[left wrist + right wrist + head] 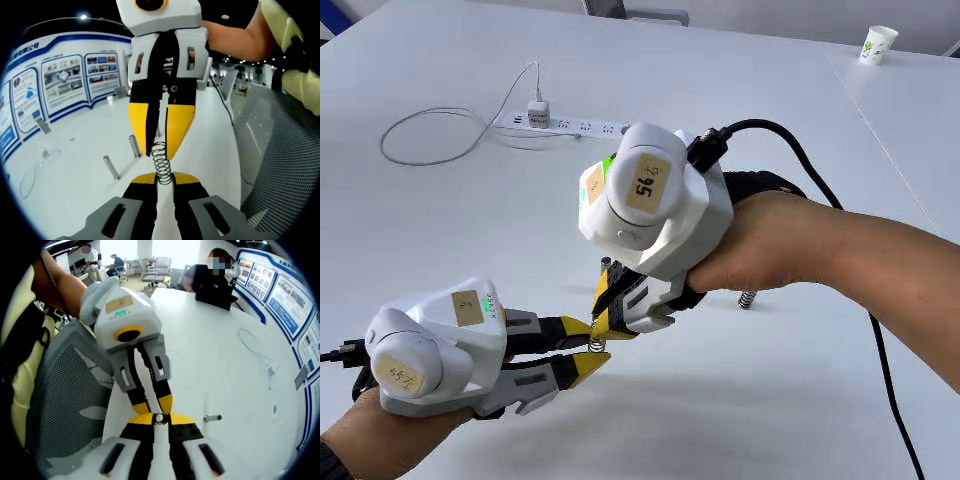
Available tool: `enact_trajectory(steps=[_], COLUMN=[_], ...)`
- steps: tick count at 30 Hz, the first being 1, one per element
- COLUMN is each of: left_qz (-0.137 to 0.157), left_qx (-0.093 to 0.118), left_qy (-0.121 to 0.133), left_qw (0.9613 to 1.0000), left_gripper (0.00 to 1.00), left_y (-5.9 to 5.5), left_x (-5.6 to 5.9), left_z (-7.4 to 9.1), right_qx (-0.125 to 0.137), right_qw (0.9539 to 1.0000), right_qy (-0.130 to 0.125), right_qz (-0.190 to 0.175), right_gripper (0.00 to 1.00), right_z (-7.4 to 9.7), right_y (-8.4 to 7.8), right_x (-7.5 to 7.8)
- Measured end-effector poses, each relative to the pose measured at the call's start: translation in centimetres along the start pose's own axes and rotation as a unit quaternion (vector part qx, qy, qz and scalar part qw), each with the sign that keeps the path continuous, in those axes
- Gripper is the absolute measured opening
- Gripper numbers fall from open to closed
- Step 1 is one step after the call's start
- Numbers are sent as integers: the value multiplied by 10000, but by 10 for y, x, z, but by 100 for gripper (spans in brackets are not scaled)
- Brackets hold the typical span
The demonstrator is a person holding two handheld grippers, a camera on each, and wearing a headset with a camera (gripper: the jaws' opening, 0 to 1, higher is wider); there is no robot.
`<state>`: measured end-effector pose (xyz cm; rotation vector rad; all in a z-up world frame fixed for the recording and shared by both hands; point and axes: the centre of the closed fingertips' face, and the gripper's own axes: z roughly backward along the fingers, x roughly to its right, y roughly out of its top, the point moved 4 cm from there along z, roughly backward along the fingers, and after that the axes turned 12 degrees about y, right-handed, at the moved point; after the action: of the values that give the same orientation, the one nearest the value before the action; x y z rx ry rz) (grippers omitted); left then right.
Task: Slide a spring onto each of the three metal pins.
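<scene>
A small metal spring hangs in the air between the two grippers. My left gripper comes in from the lower left and is shut on the spring's lower end. My right gripper reaches down from above and is shut on its upper end. In the right gripper view the spring's round end sits between my right gripper tips, facing the left gripper. A bare metal pin stands on the white table, beside a pin with a spring on it.
Another upright spring stands on the table under the right forearm. A white power strip with a charger and looped cable lies at the back. A paper cup sits far right. A black cable trails off the right gripper.
</scene>
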<state>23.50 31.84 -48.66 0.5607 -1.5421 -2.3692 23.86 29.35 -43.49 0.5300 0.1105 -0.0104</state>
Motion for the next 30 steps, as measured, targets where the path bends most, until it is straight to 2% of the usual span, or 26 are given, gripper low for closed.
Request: enact_trajectory(steps=[10,16,30], left_qz=[81,194,393], left_qx=[18,24,-53], left_qy=[-32,3,228], left_qw=[10000,9998,9990], left_gripper=[13,18,31], left_y=[0,1,-7], left_x=[1,-1,-9], left_z=[0,1,6], right_qx=[-34,-57,-29], right_qw=[10000,10000,9994], right_qy=[-6,-64,-277], right_qz=[15,-36,-194], right_gripper=[11,11,11], right_z=[1,4,19], right_y=[-2,-6,-12], right_x=[0,5,20])
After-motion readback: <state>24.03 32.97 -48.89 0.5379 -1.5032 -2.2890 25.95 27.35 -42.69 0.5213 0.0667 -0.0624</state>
